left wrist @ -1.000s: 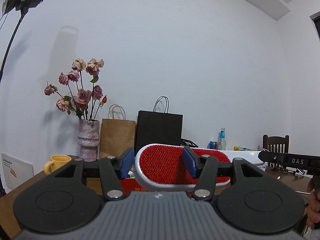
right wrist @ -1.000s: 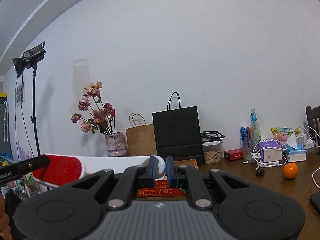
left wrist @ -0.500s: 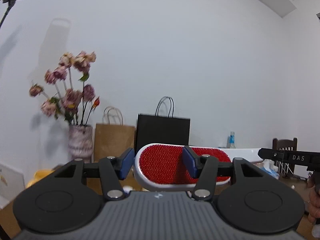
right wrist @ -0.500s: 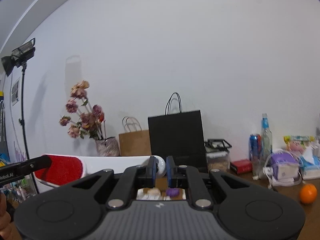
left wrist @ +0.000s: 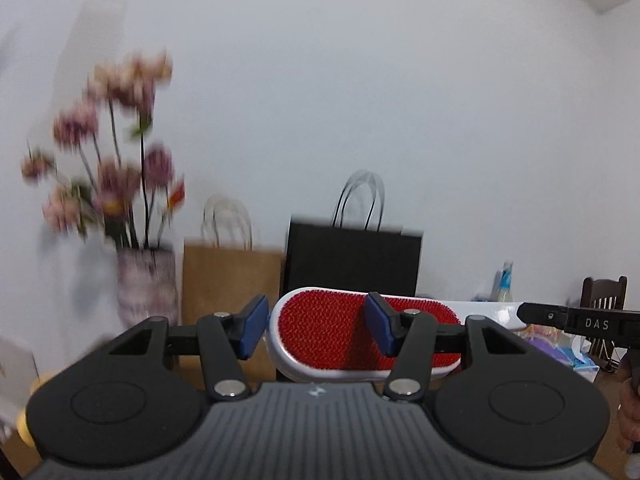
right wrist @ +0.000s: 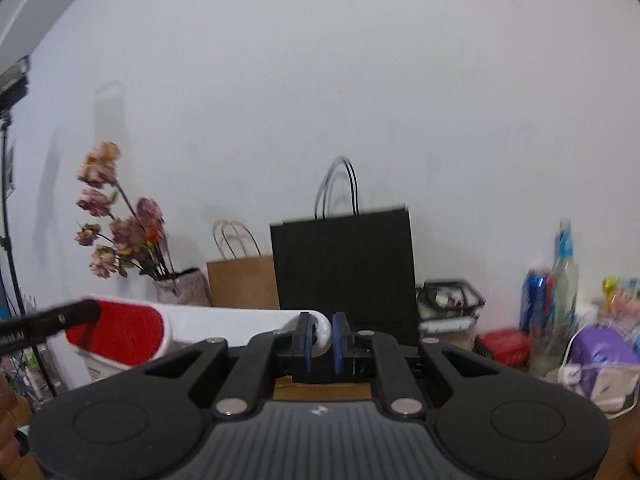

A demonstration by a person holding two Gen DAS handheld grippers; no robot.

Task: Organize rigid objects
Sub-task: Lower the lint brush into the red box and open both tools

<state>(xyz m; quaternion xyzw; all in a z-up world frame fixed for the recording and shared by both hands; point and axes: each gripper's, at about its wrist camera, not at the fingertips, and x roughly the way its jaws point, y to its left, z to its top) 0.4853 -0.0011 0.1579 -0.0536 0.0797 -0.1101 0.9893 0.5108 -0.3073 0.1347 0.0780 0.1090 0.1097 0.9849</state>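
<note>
Right tool point(right wrist: 320, 338): clenched on the brush point(right wrist: 224, 326) handle tip.
Left tool point(left wrist: 314, 330): released, fingers either side of the brush point(left wrist: 328, 334) head.

Red bristle pad on a white brush point(left wrist: 332, 330), blue pads point(left wrist: 252, 326) on black grippers, black bag point(right wrist: 344, 272) beside brown bag point(right wrist: 242, 282), faded pink flowers point(right wrist: 116, 224).
</note>
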